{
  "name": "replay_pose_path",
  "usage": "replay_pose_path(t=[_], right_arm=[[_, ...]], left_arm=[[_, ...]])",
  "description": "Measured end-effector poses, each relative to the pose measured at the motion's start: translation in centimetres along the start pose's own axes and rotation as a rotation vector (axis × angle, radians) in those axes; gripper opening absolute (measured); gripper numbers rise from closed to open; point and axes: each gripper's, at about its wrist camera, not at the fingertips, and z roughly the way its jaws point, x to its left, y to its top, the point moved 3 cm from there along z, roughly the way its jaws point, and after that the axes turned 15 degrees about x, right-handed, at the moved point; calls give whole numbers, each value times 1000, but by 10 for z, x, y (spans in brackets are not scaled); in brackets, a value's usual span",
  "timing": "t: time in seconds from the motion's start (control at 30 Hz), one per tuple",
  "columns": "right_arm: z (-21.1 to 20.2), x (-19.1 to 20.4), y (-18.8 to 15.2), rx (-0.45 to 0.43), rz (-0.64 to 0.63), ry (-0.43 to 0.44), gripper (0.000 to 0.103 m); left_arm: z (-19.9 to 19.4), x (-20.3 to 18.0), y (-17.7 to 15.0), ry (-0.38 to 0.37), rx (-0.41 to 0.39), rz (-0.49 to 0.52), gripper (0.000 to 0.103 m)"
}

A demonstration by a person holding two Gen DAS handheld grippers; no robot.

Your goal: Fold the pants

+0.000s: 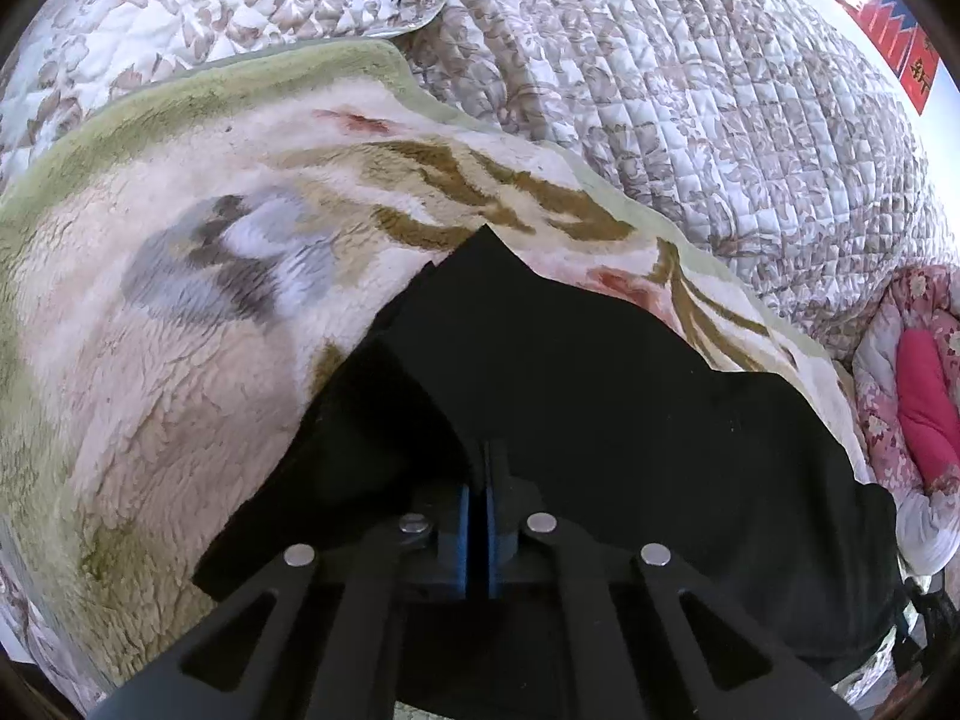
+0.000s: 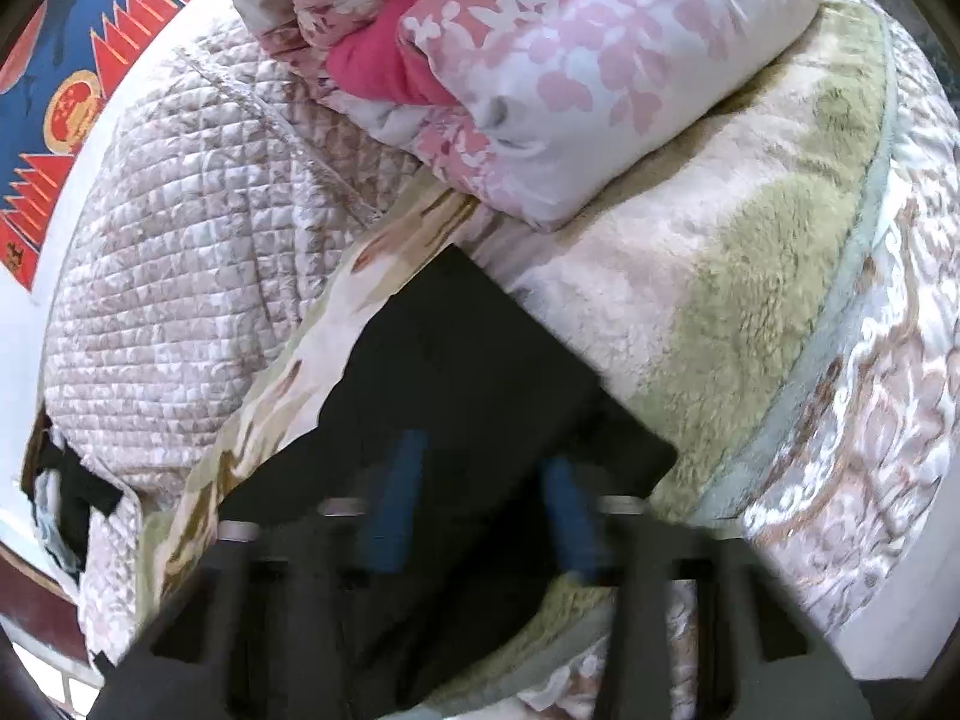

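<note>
While the black pants point(image 1: 600, 372) lie mid-frame on the fleece blanket point(image 1: 150, 330), left gripper point(image 1: 480, 480) pinches them; right gripper point(image 2: 480, 480) blurry, can't tell.

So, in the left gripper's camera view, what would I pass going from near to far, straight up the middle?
Left gripper → black pants → fluffy flowered blanket → quilted bedspread.
</note>
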Motion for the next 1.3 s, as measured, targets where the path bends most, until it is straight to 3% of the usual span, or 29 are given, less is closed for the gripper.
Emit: replay_pose_path(t=[0.23, 0.33, 0.47, 0.53, 0.63, 0.83, 0.97, 1.07, 1.2, 1.3], right_arm=[[-39, 25, 7, -23, -74, 110, 9], [-39, 15, 3, -20, -60, 61, 9], [-8, -14, -7, 89, 40, 1, 9], [-14, -8, -8, 68, 13, -8, 9], [-25, 0, -9, 41, -14, 0, 9], [-21, -5, -15, 54, 0, -31, 9], [-17, -6, -16, 76, 4, -67, 10], [-35, -2, -21, 19, 8, -152, 26], [-70, 5, -24, -144, -16, -232, 27], [-66, 31, -19, -153, -164, -226, 27]], left_arm=[[-49, -3, -2, -76, -68, -4, 4], [-63, 3, -10, -58, -96, 5, 4], [-36, 17, -21, -32, -1, -30, 4], [-31, 21, -25, -24, 22, -40, 4], [-39, 16, -25, -15, -13, -13, 4], [-41, 16, -28, 4, -28, -1, 4], [-26, 21, -27, 25, 29, -6, 5], [-34, 28, -28, 73, 17, -44, 10], [-63, 41, -25, 157, -81, -99, 9], [-71, 34, -18, 161, -117, -73, 9]])
